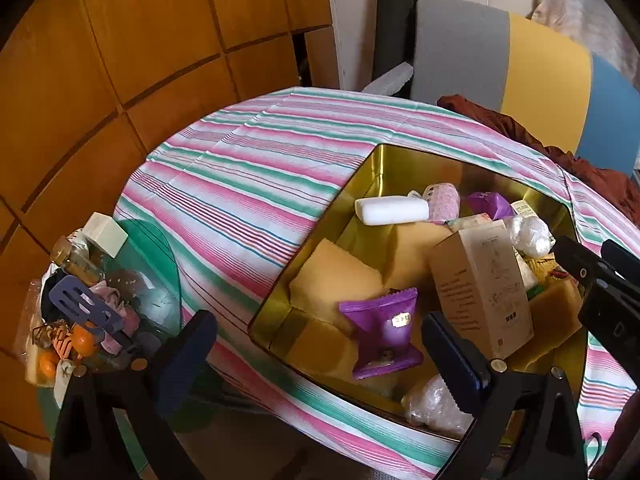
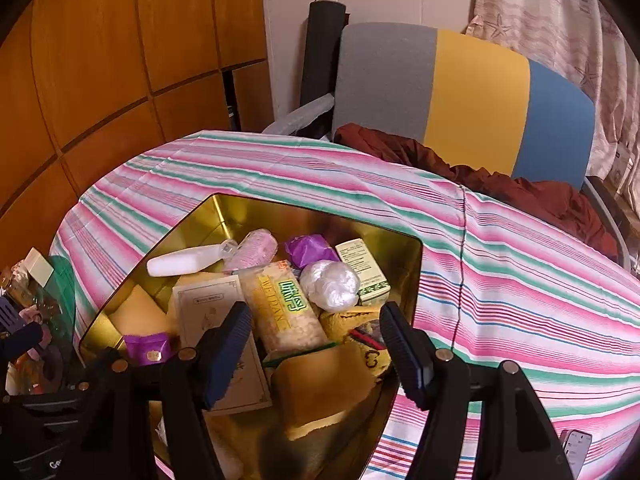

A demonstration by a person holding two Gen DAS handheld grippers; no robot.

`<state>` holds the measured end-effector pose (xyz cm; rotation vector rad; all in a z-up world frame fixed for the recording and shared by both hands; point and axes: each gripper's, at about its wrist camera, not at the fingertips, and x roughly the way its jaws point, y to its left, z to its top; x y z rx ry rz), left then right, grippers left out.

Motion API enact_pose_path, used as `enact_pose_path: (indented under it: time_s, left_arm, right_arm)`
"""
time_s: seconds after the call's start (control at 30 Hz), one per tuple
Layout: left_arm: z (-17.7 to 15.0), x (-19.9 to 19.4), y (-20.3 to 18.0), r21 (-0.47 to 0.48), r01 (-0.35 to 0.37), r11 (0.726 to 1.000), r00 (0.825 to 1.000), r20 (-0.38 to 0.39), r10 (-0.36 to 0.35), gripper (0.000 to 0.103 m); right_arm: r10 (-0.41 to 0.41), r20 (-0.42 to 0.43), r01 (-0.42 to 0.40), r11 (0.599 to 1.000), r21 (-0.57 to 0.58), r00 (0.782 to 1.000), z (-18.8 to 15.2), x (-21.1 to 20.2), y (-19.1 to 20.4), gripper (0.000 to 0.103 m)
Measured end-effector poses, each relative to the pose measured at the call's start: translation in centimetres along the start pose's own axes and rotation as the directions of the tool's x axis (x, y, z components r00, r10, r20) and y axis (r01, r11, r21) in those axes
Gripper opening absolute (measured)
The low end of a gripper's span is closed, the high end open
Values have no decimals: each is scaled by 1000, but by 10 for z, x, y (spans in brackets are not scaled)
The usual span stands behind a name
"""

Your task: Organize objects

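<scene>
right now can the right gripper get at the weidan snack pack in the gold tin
Probably yes. The right gripper hangs open just above the gold tin, and the Weidan snack pack lies on top of the pile between its jaws with nothing over it. The tan box crowds one side.

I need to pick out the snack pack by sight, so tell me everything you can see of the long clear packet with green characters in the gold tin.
The snack packet is a long clear plastic sleeve showing pale, crumbly contents, with a yellow band lettered "WEIDAN" and large green characters. It looks sealed and lies flat, lengthwise, in the gold tin. It rests on the tan blocks, beside the beige carton and touching the crumpled clear plastic ball. The open right gripper hangs just above its near end.
</scene>
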<state>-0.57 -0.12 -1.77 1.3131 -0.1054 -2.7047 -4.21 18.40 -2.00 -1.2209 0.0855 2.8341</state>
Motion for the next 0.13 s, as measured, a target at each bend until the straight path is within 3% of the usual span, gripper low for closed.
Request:
enact_pose_path:
  time_s: [0.13]
  left_arm:
    - [0,-6,-2,4,-20,1000,999,44,19,102]
  right_arm:
    - [3,9,-3,1000,14,1000,1,-1,-3,68]
